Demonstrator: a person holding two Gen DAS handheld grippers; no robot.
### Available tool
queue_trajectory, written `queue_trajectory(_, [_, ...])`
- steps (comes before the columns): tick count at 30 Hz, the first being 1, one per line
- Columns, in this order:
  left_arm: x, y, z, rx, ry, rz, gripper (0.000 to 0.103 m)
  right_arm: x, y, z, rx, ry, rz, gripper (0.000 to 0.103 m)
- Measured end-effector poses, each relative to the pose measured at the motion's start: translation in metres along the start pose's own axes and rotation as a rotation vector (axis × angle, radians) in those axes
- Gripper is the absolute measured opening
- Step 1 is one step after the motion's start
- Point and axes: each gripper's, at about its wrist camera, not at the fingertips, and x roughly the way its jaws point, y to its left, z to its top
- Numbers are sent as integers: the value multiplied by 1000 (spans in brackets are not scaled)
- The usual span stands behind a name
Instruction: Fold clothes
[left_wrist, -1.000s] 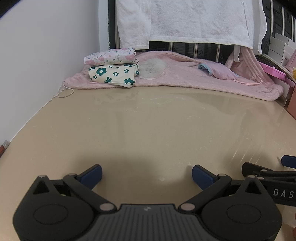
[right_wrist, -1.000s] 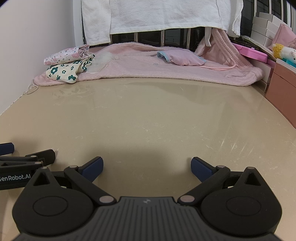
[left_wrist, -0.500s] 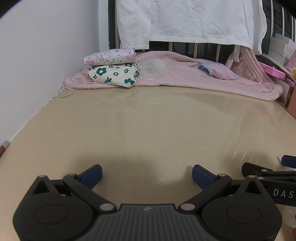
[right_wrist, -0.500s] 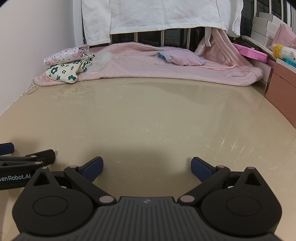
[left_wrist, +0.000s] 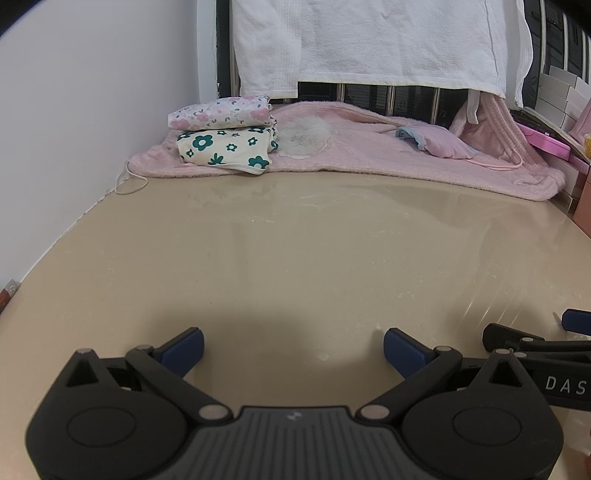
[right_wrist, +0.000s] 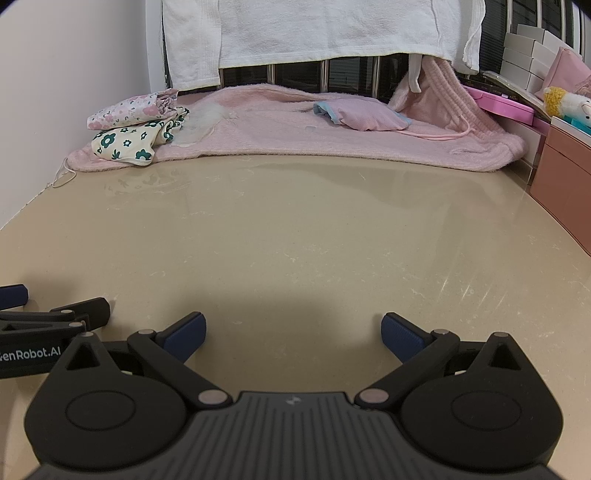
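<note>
Two folded garments lie stacked at the far left on a pink blanket (left_wrist: 369, 155): a pink-flower one (left_wrist: 218, 112) on top of a green-flower one (left_wrist: 225, 147). They also show in the right wrist view, the pink-flower one (right_wrist: 129, 109) over the green-flower one (right_wrist: 125, 144). A small lilac garment (left_wrist: 439, 142) lies unfolded further right on the blanket, also in the right wrist view (right_wrist: 362, 116). My left gripper (left_wrist: 293, 345) is open and empty over the beige table (left_wrist: 295, 251). My right gripper (right_wrist: 291, 334) is open and empty beside it.
A white towel (left_wrist: 369, 40) hangs over a rail at the back. A grey fluffy tuft (left_wrist: 304, 134) lies by the stack. A white wall runs along the left. Pink boxes (right_wrist: 506, 105), a plush toy (right_wrist: 569, 103) and a brown drawer unit (right_wrist: 565, 173) stand at the right.
</note>
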Motion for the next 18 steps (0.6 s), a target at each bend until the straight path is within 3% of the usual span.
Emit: queue_trajectory(18, [0, 0, 3, 0, 0, 0, 103, 0, 1, 0, 0, 0, 0, 103])
